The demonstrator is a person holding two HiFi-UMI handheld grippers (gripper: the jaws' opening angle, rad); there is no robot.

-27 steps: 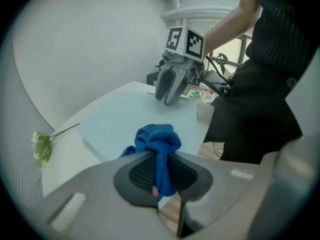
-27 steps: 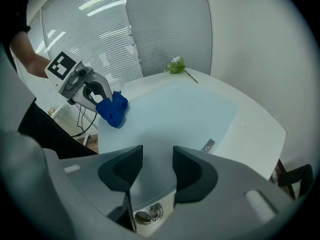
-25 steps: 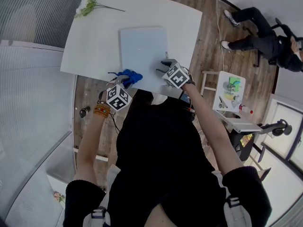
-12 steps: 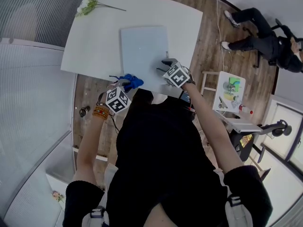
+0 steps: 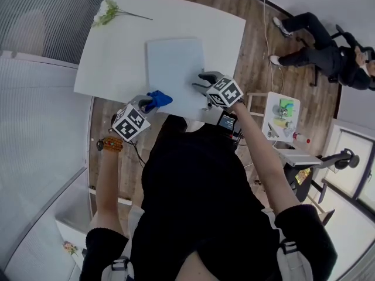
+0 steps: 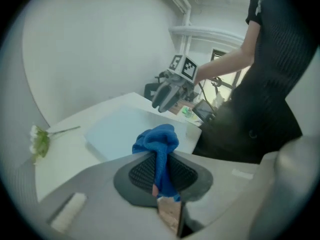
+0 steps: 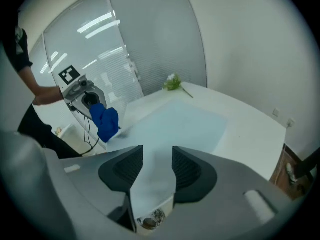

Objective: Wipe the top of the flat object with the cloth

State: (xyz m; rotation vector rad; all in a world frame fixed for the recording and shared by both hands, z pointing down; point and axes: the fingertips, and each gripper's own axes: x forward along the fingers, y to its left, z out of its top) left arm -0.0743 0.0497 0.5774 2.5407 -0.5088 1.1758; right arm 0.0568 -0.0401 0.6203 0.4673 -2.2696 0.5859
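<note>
Head view: in the last second the left tongs (image 5: 145, 103) have swung outward to the left, while the bunched blue cloth (image 5: 159, 98) clamped in them has stayed at the near-left corner of the pale blue-grey flat rectangular panel (image 5: 174, 66). The wipe seems only about to start, since most of the top lies beyond the cloth. The right tongs (image 5: 201, 81) still hover over the panel's near-right edge, narrowly parted and empty. The panel lies flat mid-way across the white tabletop (image 5: 111, 57), smooth, matte and unmarked.
</note>
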